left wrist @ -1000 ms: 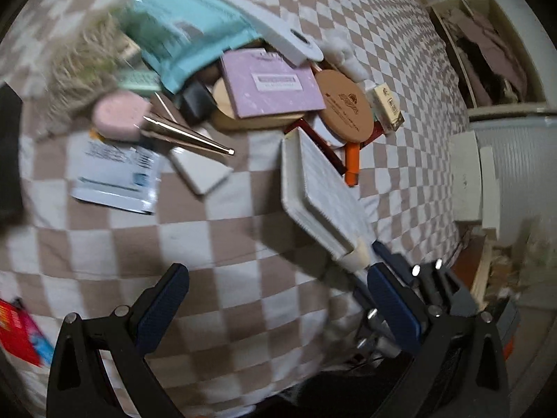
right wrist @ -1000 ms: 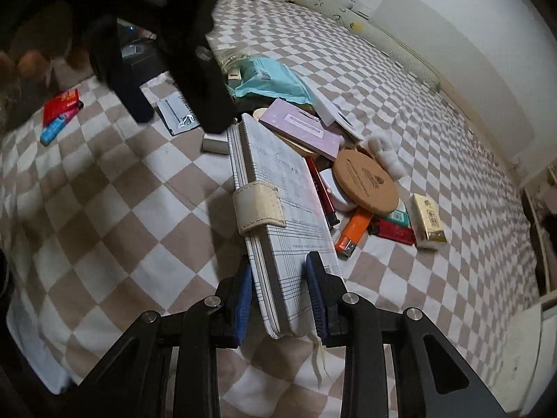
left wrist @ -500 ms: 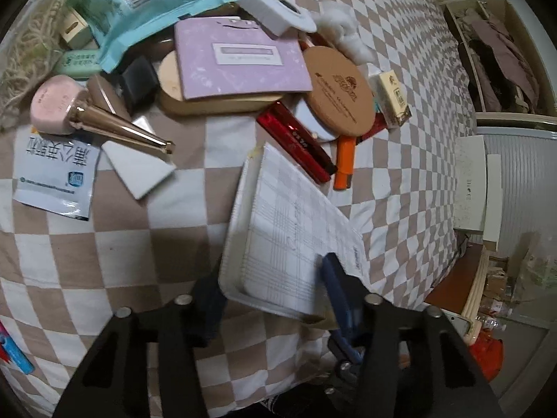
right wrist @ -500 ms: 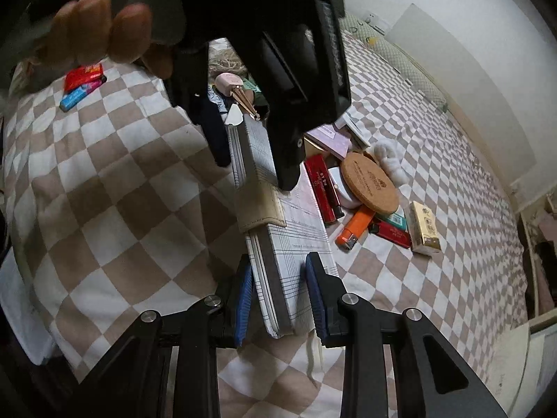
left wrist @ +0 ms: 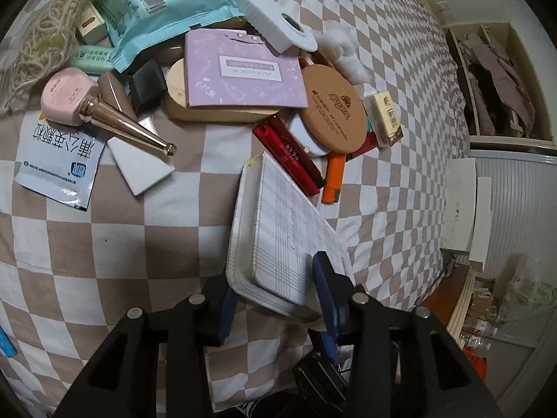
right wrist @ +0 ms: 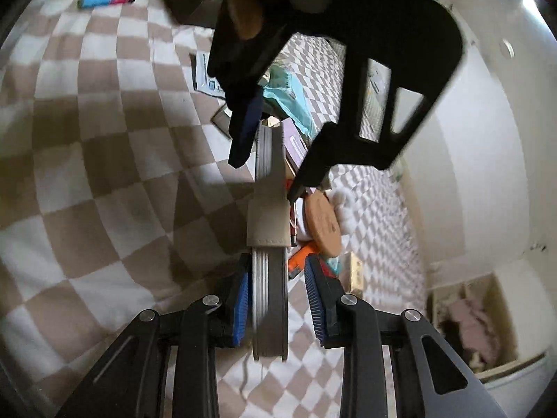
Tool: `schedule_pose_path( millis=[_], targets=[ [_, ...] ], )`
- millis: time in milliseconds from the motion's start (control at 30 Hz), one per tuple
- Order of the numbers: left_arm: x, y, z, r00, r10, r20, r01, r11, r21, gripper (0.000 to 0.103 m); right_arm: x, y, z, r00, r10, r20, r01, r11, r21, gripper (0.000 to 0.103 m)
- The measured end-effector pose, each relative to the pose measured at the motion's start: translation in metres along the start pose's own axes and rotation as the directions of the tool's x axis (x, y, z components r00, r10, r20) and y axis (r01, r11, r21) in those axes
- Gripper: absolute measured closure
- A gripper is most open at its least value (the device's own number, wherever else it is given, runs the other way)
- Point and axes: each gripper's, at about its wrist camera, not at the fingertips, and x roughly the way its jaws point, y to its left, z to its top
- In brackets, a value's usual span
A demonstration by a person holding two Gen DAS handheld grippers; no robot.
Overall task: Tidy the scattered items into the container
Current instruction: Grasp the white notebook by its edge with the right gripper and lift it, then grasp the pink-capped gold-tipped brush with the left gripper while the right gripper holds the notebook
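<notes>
Checked bedspread [left wrist: 104, 244]: 1 notebook [left wrist: 285, 237], 2 hand-held grippers.

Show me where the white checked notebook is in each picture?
Left wrist: the notebook sits low in the middle, between the jaws.
Right wrist: the notebook stands edge-on in the middle, between the jaws.
Shared landmark: the round cork coaster, right of the notebook in both.

A bed [left wrist: 104, 244] in a brown-and-white checked cover is carrying the clutter: a white sachet [left wrist: 59, 160], a pink bottle [left wrist: 69, 95], a red case [left wrist: 289, 155], an orange lighter [left wrist: 335, 177] and a cork disc [left wrist: 333, 111] are lying near one another on it.
</notes>
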Motion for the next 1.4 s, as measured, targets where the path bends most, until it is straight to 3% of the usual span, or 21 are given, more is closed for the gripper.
schedule_pose_path(
  millis=[267,300,333,467,500,600,633,767,833,900,1033,1067,1133,1267,1400],
  targets=[
    [0.005,-0.002,-0.003,0.999,-0.018,-0.046,0.019,1.0,0.004,0.065,0.019,0.016,0.007,0.999,-0.044,-0.007,0.043,0.997,-0.06,0.074],
    [0.006,-0.003,-0.004,0.998,-0.025,-0.052,0.025,1.0,0.004,0.065,0.02,0.018,0.008,0.999,-0.046,-0.006,0.045,0.996,-0.071,0.075],
    [0.007,-0.004,-0.005,0.998,-0.024,-0.051,0.025,1.0,0.011,0.065,0.021,0.02,0.009,0.999,-0.044,-0.008,0.043,0.996,-0.076,0.084],
    [0.0,-0.002,-0.003,0.999,-0.043,-0.031,0.043,0.999,0.008,0.064,0.022,0.017,0.009,1.0,-0.015,-0.018,0.014,0.999,-0.049,0.084],
    [-0.004,-0.001,-0.002,0.999,-0.042,-0.015,0.042,0.999,0.01,0.062,0.022,0.013,0.009,1.0,0.004,-0.025,-0.005,1.0,-0.024,0.084],
    [-0.019,0.003,0.002,0.999,-0.035,0.038,0.035,0.999,0.016,0.042,0.02,-0.008,0.009,0.994,0.101,-0.049,-0.095,0.99,0.105,0.083],
    [-0.025,0.006,0.004,0.998,-0.039,0.052,0.038,0.999,0.012,0.042,0.019,-0.016,0.008,0.989,0.138,-0.054,-0.128,0.979,0.156,0.083],
    [-0.045,0.022,0.009,0.994,-0.043,0.098,0.046,0.999,-0.021,0.042,0.019,-0.047,0.002,0.956,0.287,-0.056,-0.25,0.902,0.352,0.083],
    [-0.055,0.031,0.011,0.992,-0.043,0.117,0.048,0.998,-0.04,0.042,0.019,-0.062,-0.004,0.932,0.358,-0.05,-0.301,0.844,0.445,0.083],
    [-0.063,0.039,0.014,0.99,-0.037,0.138,0.044,0.998,-0.05,0.042,0.016,-0.074,-0.008,0.902,0.431,-0.036,-0.347,0.771,0.534,0.083],
    [-0.077,0.053,0.021,0.984,-0.003,0.181,0.014,0.998,-0.062,0.042,0.011,-0.095,-0.019,0.815,0.579,0.012,-0.428,0.588,0.687,0.083],
    [-0.079,0.056,0.023,0.982,0.009,0.191,0.003,0.998,-0.063,0.042,0.008,-0.094,-0.022,0.799,0.601,0.019,-0.436,0.557,0.707,0.083],
    [-0.082,0.064,0.029,0.977,0.042,0.209,-0.029,0.997,-0.066,0.042,0.006,-0.088,-0.028,0.784,0.621,0.018,-0.435,0.528,0.729,0.083],
    [-0.076,0.078,0.042,0.973,0.095,0.211,-0.075,0.992,-0.099,0.042,0.026,-0.083,-0.029,0.789,0.614,-0.012,-0.414,0.547,0.728,0.083],
    [-0.066,0.091,0.05,0.979,0.089,0.183,-0.059,0.985,-0.163,0.042,0.041,-0.077,-0.03,0.765,0.644,-0.023,-0.414,0.519,0.748,0.083]
  ],
)
